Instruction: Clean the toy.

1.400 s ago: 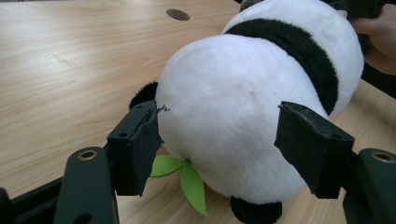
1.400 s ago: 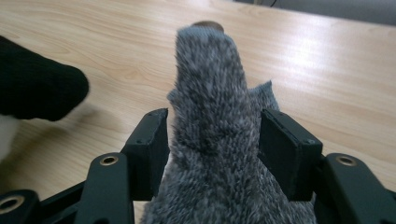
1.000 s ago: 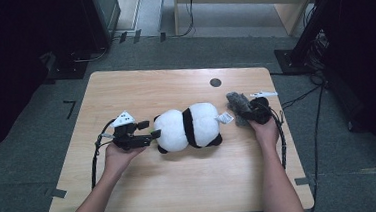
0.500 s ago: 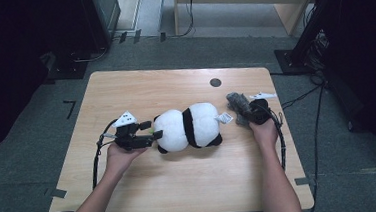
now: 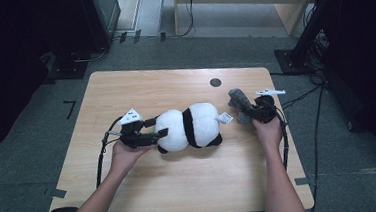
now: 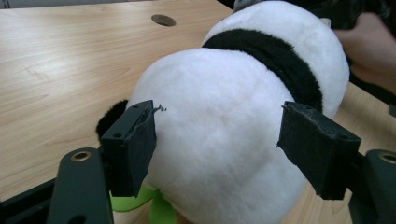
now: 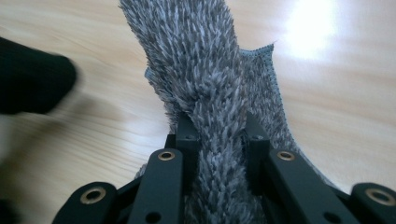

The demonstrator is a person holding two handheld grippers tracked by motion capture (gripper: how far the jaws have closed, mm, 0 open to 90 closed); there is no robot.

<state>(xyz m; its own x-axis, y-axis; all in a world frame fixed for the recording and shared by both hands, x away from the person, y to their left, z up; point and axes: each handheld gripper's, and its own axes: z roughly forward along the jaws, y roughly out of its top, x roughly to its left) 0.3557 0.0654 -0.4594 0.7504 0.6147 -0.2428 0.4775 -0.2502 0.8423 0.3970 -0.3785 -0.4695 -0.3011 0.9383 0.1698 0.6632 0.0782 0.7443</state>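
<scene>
1. High view: a plush panda (image 5: 190, 127) lies on its side in the middle of the wooden table (image 5: 139, 89). The left gripper (image 5: 154, 134) stands at its left end, and the right gripper (image 5: 246, 111) holds a shaggy grey cloth (image 5: 239, 101) just beside its right end. Compared with a second ago, the cloth now stands bunched up off the tabletop rather than lying flat, while the panda and the left gripper sit where they were.
2. Left gripper view: the jaws stand apart on either side of the panda's white rump, one pad (image 6: 133, 147) against the fur and the other just clear of it. They have just been opening a little, so the toy is bracketed, not squeezed.
3. Right gripper view: the jaws have just been closing and now pinch a fold of the grey cloth between them. This suggests the cloth is secured and ready to be carried to the panda, probably to wipe or cover it.
</scene>
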